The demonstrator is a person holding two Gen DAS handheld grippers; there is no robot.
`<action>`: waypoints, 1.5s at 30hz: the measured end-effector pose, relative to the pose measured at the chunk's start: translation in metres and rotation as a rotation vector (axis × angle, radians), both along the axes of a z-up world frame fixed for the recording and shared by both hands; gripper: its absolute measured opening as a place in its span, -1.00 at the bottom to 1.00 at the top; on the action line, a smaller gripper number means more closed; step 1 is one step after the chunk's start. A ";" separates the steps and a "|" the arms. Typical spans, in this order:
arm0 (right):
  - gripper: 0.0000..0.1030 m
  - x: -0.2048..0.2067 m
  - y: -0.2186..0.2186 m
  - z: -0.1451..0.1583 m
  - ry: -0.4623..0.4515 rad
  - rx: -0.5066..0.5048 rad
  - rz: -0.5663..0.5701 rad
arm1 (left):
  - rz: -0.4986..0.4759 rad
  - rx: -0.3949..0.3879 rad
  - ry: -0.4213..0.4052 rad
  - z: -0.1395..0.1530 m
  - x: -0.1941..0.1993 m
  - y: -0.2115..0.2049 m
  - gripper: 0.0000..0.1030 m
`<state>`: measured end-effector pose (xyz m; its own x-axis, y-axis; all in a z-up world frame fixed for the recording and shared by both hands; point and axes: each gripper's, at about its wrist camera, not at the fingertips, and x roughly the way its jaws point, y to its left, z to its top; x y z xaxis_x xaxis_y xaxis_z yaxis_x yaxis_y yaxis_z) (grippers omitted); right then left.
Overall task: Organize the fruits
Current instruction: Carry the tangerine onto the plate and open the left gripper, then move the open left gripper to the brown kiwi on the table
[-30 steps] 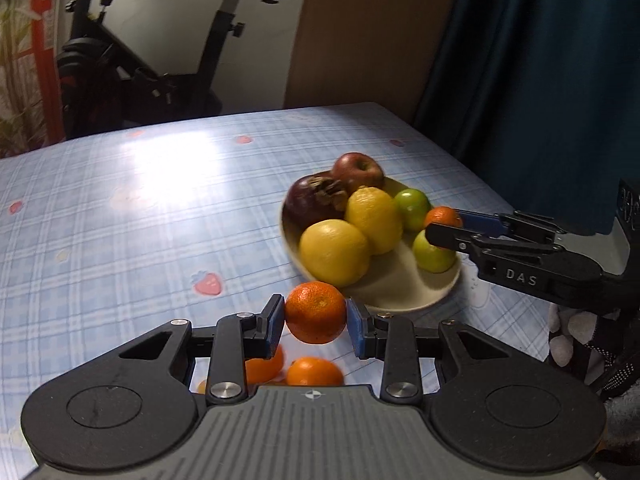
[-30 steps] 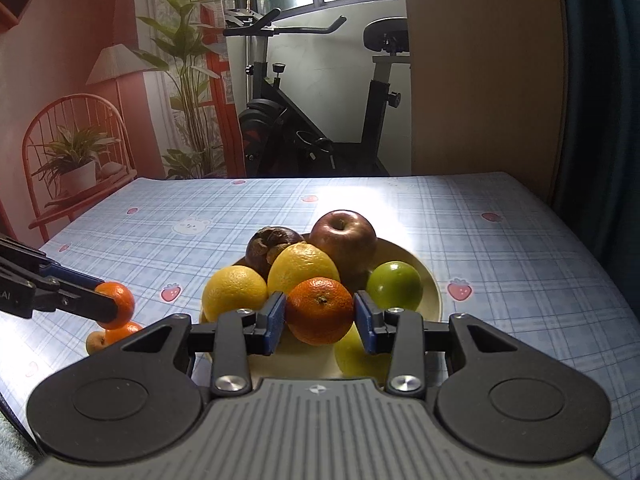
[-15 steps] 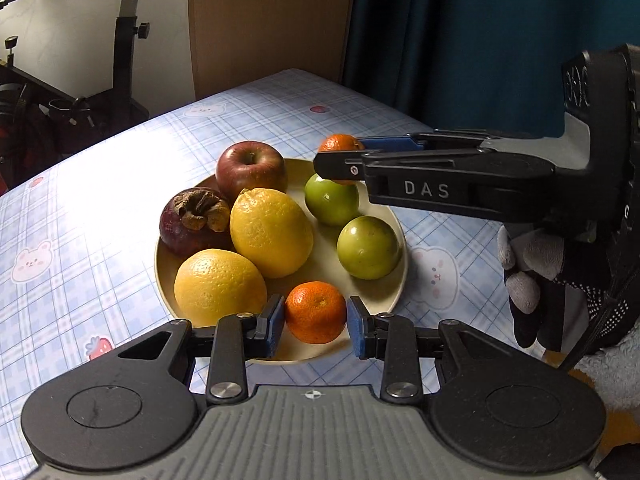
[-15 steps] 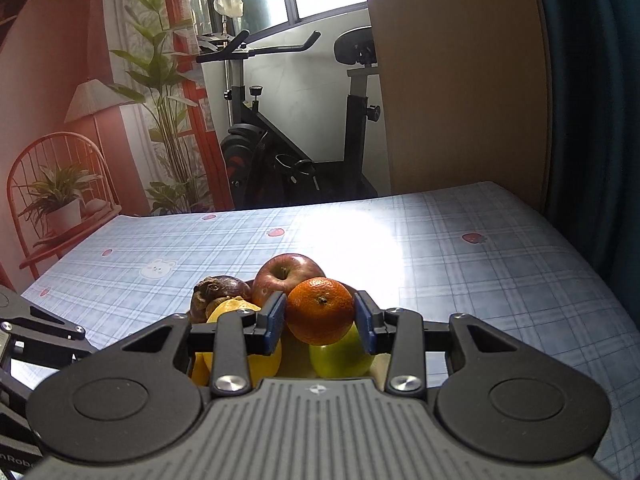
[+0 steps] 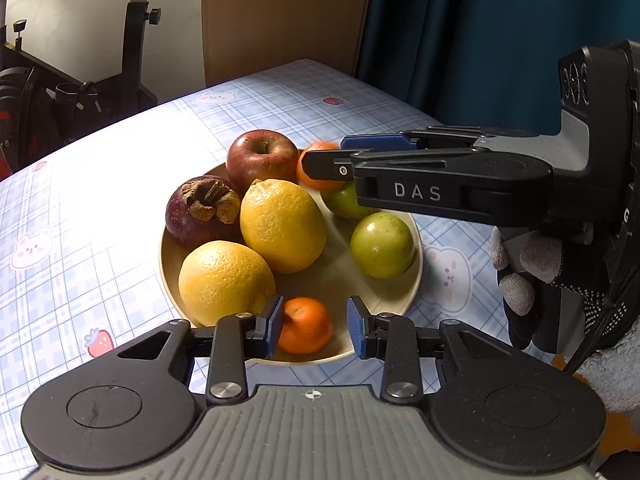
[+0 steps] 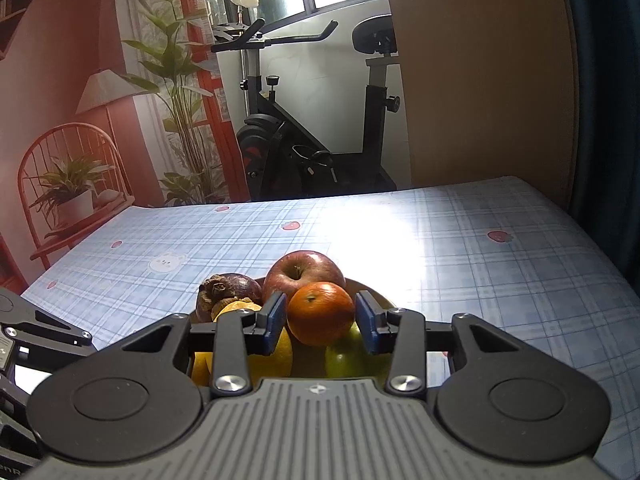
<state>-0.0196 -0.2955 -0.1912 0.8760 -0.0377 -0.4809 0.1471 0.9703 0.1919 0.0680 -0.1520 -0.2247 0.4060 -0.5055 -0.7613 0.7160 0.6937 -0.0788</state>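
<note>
Risk: left gripper (image 5: pixel 315 327), jaws apart, tangerine (image 5: pixel 306 325) loose at plate (image 5: pixel 414 256) rim, may roll onto counter (image 5: pixel 100 240); right gripper (image 6: pixel 321 322), just easing open, second tangerine (image 6: pixel 321 313) between pads, may tumble off green fruit (image 6: pixel 346 354).

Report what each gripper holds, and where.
Left gripper: nothing; its tangerine lies free on the plate. Right gripper: jaws have just been opening, pads flank a second tangerine; grip uncertain.
</note>
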 end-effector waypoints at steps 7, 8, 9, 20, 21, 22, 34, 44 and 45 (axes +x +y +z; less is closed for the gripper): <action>-0.18 -0.012 0.005 0.009 -0.009 0.002 -0.018 | 0.037 -0.062 -0.011 0.014 -0.002 0.021 -0.28; -0.18 -0.015 0.007 0.011 -0.011 0.006 -0.022 | 0.053 -0.078 -0.010 0.017 -0.002 0.028 -0.28; -0.18 -0.017 0.008 0.013 -0.012 0.008 -0.023 | 0.070 -0.093 -0.009 0.020 -0.001 0.035 -0.28; -0.17 -0.024 0.056 0.022 0.009 0.008 0.057 | 0.284 -0.192 -0.064 0.048 -0.005 0.130 -0.27; -0.17 -0.023 0.062 0.022 0.014 0.007 0.072 | 0.305 -0.200 -0.061 0.047 -0.006 0.140 -0.27; -0.17 -0.022 0.068 0.022 0.019 0.007 0.086 | 0.321 -0.204 -0.060 0.045 -0.008 0.147 -0.27; -0.18 -0.015 0.133 0.005 0.124 -0.004 0.252 | 0.405 -0.211 -0.044 0.018 -0.026 0.192 -0.27; -0.37 -0.015 0.171 0.002 0.163 -0.066 0.387 | 0.423 -0.226 -0.015 0.004 -0.033 0.213 -0.28; -0.38 -0.015 0.174 0.000 0.171 -0.072 0.402 | 0.425 -0.227 -0.013 0.004 -0.033 0.213 -0.28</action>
